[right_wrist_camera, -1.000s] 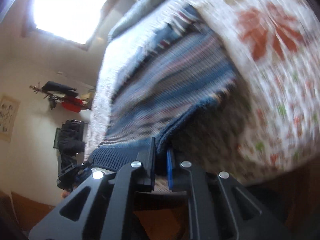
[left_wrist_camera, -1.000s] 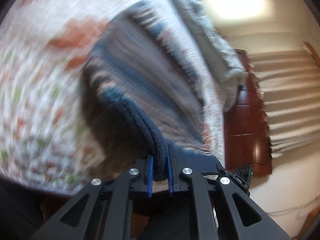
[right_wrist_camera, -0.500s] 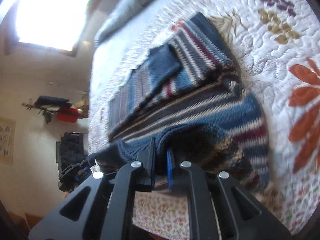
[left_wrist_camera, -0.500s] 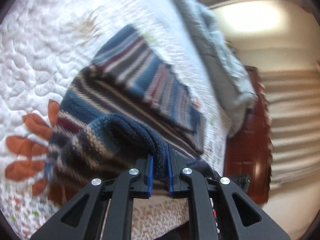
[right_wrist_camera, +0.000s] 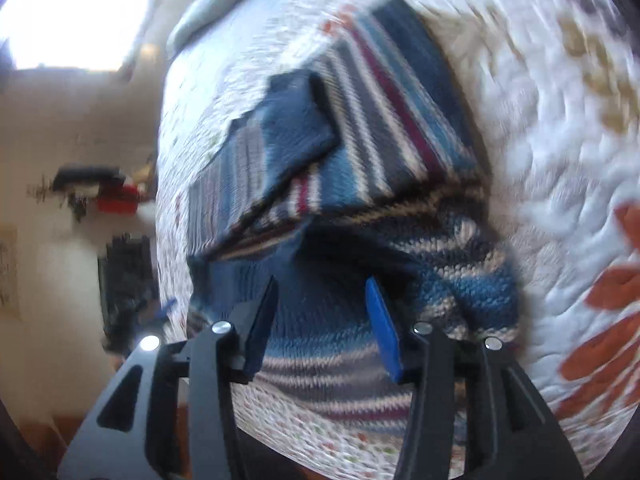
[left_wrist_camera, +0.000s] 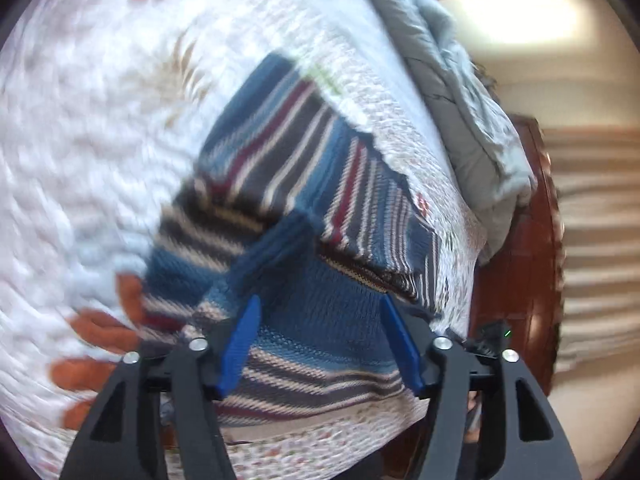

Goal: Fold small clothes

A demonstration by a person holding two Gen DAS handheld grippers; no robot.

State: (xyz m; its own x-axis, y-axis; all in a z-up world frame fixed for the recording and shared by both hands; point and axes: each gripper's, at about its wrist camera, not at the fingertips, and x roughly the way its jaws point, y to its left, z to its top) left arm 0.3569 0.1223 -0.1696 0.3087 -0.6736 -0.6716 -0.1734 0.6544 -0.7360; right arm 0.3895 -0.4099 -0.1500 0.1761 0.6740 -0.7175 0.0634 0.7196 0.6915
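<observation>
Your striped knit sweater (left_wrist_camera: 320, 208) lies folded on the white quilt (left_wrist_camera: 100, 140), its near part doubled over onto the rest, blue bands crossed by cream, maroon and grey. Its long axis runs from the near edge away toward the far pillows. Your left gripper (left_wrist_camera: 320, 320) and right gripper (right_wrist_camera: 320, 304) have just been opening; both stand apart over the sweater's near edge, pressing nothing.

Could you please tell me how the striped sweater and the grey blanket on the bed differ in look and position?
The sweater is knitted in blue, maroon and cream stripes; the blanket is plain grey. The sweater lies folded near the bed's close edge; the blanket is bunched up farther back, away from it. Both rest on the quilt.
</observation>
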